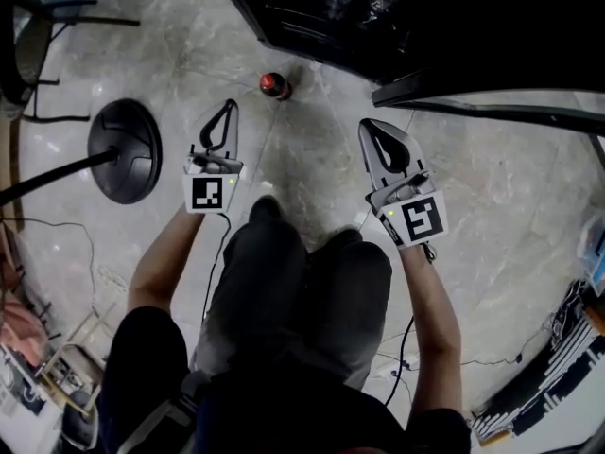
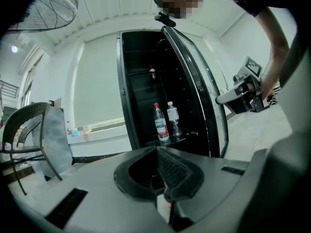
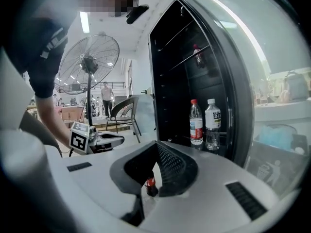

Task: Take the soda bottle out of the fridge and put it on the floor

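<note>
The soda bottle (image 1: 275, 85), dark with a red cap, stands upright on the marble floor in front of the open black fridge (image 1: 312, 26). My left gripper (image 1: 230, 105) hangs just left of and nearer than the bottle, apart from it, jaws shut and empty. My right gripper (image 1: 367, 126) is to the bottle's right, its jaws also closed on nothing. In the right gripper view the bottle (image 3: 151, 184) shows through the gap below the closed jaws (image 3: 156, 143). The left gripper view looks over its shut jaws (image 2: 157, 148) into the fridge.
Two clear water bottles (image 2: 160, 123) (image 3: 212, 124) stand on a lower fridge shelf, a small bottle (image 3: 197, 56) higher up. The fridge door (image 1: 492, 102) swings out at the right. A floor fan's round base (image 1: 126, 149) sits left, a chair (image 2: 29, 130) beyond, cables behind.
</note>
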Demonstrator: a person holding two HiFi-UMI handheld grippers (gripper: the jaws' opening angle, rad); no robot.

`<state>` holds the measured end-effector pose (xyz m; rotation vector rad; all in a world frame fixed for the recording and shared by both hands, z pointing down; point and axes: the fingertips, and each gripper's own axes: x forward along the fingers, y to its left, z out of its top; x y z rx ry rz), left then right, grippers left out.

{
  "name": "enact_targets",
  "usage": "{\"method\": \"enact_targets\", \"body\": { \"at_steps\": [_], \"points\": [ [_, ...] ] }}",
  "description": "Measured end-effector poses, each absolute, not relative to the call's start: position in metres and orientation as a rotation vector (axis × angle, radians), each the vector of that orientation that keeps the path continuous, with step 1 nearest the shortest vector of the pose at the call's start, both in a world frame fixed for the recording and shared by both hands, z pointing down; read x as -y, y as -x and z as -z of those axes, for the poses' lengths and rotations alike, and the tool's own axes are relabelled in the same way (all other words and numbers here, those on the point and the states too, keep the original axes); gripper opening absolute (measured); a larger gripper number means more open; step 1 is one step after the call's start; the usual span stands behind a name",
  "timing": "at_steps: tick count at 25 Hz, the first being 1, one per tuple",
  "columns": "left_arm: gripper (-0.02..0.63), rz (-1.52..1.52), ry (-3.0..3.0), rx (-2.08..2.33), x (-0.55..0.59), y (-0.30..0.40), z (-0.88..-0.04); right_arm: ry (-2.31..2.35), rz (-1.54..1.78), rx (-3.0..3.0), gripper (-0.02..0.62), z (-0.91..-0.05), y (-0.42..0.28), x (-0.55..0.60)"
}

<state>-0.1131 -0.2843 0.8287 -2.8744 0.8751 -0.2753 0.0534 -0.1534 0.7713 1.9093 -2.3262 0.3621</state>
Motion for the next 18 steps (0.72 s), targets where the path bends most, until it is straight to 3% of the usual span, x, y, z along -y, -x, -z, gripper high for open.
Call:
{"method": "enact_targets", "body": {
  "at_steps": [18],
  "points": [
    [0.025,0.238,2.995,-0.779,0.251,0.088,-0.528,-2.046,-0.372,2.237,0.018,-0.524,-0.054,0.132]
  ]
}}
